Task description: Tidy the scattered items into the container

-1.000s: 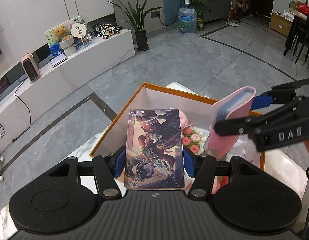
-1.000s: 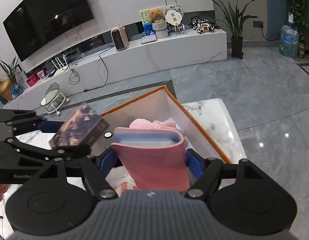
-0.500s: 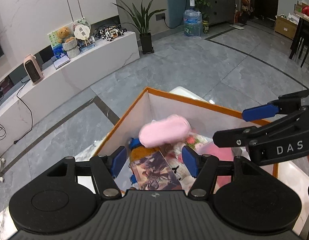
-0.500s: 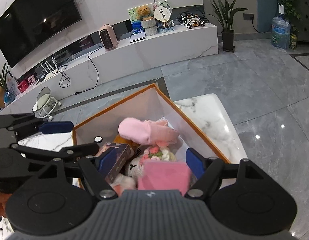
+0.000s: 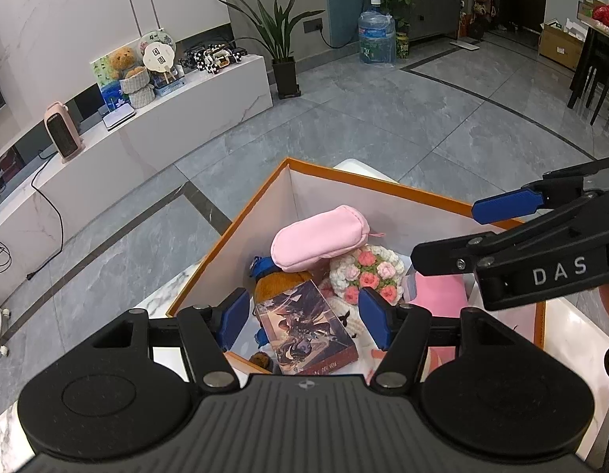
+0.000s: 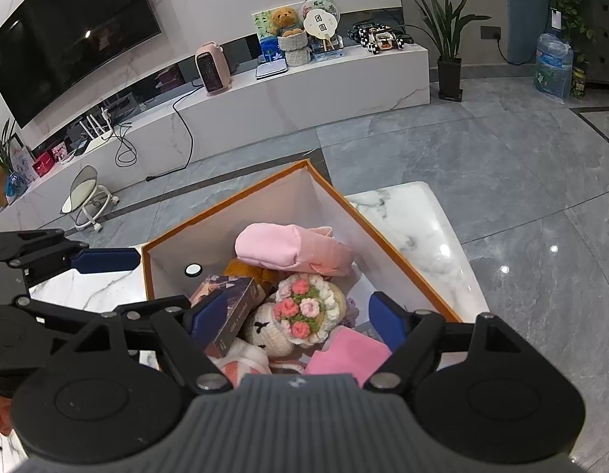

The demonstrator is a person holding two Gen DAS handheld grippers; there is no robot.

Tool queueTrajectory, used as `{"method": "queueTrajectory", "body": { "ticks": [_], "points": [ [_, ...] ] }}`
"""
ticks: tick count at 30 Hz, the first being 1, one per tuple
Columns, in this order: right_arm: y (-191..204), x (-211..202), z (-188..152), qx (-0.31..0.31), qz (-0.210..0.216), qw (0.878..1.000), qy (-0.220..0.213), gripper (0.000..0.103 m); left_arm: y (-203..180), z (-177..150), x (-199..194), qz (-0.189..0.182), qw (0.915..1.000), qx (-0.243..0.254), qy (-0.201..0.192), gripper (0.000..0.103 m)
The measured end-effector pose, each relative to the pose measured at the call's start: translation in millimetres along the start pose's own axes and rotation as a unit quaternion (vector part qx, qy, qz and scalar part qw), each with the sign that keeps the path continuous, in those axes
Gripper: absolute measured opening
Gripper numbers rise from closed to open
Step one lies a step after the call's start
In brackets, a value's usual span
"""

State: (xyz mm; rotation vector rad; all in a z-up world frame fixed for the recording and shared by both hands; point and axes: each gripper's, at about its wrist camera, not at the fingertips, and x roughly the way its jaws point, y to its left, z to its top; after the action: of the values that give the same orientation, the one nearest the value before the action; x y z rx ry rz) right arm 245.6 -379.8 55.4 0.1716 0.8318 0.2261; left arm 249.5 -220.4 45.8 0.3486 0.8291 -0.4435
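Both grippers are above the orange-rimmed box [image 5: 383, 185], jaws apart, gripping nothing. The left gripper [image 5: 304, 311] hangs over the illustrated card box [image 5: 308, 327], which lies flat-ish inside the container between and below its blue pads. The right gripper [image 6: 294, 317] is over the pink booklet [image 6: 349, 354], also lying inside, near the container's right wall.

Also in the box: pink pouch [image 5: 320, 236] on top toward the far corner, crochet flower bouquet [image 6: 308, 311] in the middle, white plush [image 6: 265, 329] touching it, brown plush [image 5: 280, 282] under the pouch. In the left view the right gripper's linkage crosses over the box's right side, hiding part of the booklet. The box sits on the marble worktop [image 6: 414, 228], near its far edge.

Versus 1 s ago: the card box and booklet were each clamped upright; now both are released and lying in the container.
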Motion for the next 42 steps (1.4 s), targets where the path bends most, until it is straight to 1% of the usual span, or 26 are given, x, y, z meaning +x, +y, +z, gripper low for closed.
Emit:
{"method": "queueTrajectory", "body": {
  "ticks": [14,20,23,29,32,35,39,42],
  "points": [
    [16,-12,4,-0.007,-0.012,1.0,-0.012,0.085,6,-12,-34,0.004,0.9997,-0.012,-0.021,0.072],
    [27,-27,5,-0.014,-0.015,0.999,-0.026,0.086,5,-17,-51,0.009,0.9994,-0.017,-0.028,0.072],
    [31,-37,5,-0.013,-0.017,0.999,-0.036,0.088,-2,-19,-61,0.008,0.9991,-0.023,-0.034,0.072],
    [37,-56,1,-0.012,-0.021,0.998,-0.053,0.088,-24,-29,-81,-0.005,0.9986,-0.024,-0.047,0.073],
    [39,-66,-3,-0.011,-0.03,0.997,-0.064,0.089,-29,-36,-93,-0.013,0.9975,-0.029,-0.063,0.074],
    [44,-74,-9,-0.009,-0.048,0.996,-0.075,0.091,-30,-46,-102,-0.025,0.995,-0.044,-0.086,0.08],
    [48,-87,-18,-0.008,-0.064,0.993,-0.095,0.092,-32,-62,-111,-0.035,0.991,-0.063,-0.113,0.083],
    [45,-97,-23,0.008,-0.074,0.991,-0.113,0.095,-34,-75,-115,-0.048,0.9885,-0.065,-0.128,0.084]
  ]
}}
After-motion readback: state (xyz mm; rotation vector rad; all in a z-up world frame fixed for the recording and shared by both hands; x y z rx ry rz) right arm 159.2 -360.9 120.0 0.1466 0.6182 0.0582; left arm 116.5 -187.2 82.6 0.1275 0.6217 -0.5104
